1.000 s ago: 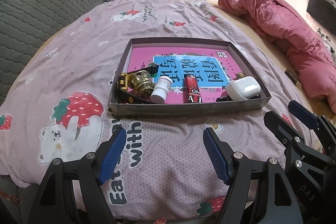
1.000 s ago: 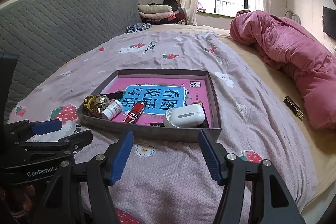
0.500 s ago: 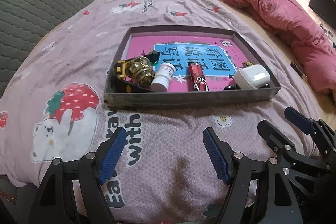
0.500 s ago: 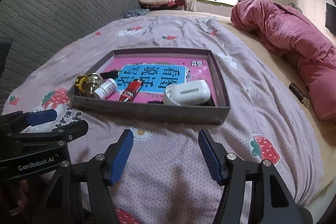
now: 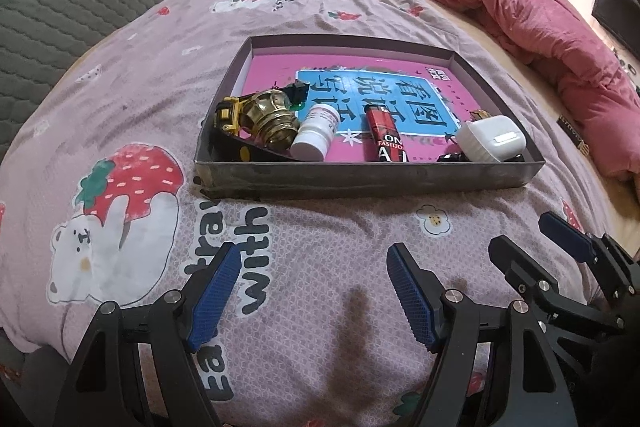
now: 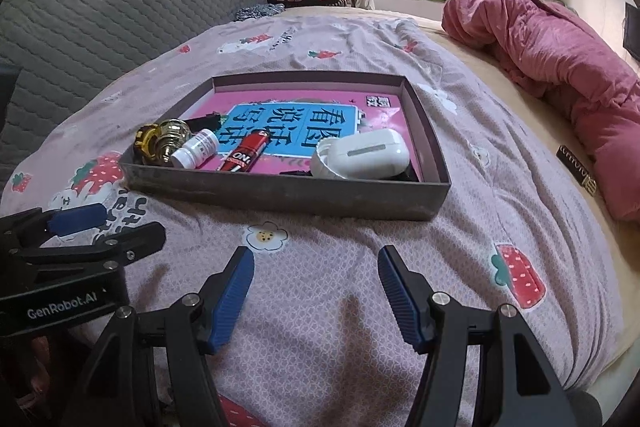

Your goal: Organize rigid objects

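Both sets of jaws stood wide apart with nothing between them: left gripper (image 5: 314, 289) and right gripper (image 6: 316, 285) each hung over bare strawberry-print bedsheet (image 5: 132, 107), short of the grey cardboard tray (image 6: 288, 193).

All the task's things lay inside that tray, bunched along its near wall on top of a pink book (image 6: 372, 117). Left to right in the right wrist view: brass doorknob (image 6: 170, 143), white pill bottle (image 6: 196, 153), red lighter (image 6: 244, 155), white earbud case (image 6: 362, 157).

Risks, as judged:
- Near wall stood between jaws and objects, so a low approach would likely clip the rim and shove the whole tray on the soft bedding.
- Pill bottle lay on its side touching the doorknob (round body, likely to roll if nudged).
- Objects sat close together, so wide jaws could catch two at once.
- Glossy book cover might let the lighter slide.

Orientation: the lighter's long axis ran near-to-far, far end leaning right in the right wrist view. The pill bottle's axis ran diagonally, cap end toward the near wall. The earbud case lay with its long side roughly parallel to the near wall.
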Demonstrator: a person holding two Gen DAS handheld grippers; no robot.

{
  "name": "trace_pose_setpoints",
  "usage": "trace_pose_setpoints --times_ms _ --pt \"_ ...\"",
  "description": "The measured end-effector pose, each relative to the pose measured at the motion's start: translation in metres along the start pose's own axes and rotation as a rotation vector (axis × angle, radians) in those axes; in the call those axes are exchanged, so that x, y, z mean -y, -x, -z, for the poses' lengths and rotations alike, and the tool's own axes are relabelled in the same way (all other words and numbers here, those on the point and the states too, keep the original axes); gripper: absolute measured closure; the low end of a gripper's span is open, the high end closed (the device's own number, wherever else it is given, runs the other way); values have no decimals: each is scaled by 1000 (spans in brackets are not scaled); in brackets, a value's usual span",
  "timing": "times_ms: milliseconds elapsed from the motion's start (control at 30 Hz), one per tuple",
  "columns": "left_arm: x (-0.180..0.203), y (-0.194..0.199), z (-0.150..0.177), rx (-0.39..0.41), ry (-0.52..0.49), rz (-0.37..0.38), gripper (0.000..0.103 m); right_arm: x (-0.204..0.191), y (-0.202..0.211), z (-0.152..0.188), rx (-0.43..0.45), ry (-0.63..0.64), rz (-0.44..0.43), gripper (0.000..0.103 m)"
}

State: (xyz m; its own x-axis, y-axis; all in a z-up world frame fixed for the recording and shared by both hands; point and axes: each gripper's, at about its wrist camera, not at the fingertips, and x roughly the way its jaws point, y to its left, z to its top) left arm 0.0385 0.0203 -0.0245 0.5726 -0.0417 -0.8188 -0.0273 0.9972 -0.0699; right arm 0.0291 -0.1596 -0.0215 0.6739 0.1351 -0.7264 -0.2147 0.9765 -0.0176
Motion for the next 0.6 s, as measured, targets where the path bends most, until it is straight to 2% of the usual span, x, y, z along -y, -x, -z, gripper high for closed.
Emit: trace_pose_setpoints --times_ms 600 --pt "-4 0 -3 13 17 -8 26 0 -1 0 9 22 30 39"
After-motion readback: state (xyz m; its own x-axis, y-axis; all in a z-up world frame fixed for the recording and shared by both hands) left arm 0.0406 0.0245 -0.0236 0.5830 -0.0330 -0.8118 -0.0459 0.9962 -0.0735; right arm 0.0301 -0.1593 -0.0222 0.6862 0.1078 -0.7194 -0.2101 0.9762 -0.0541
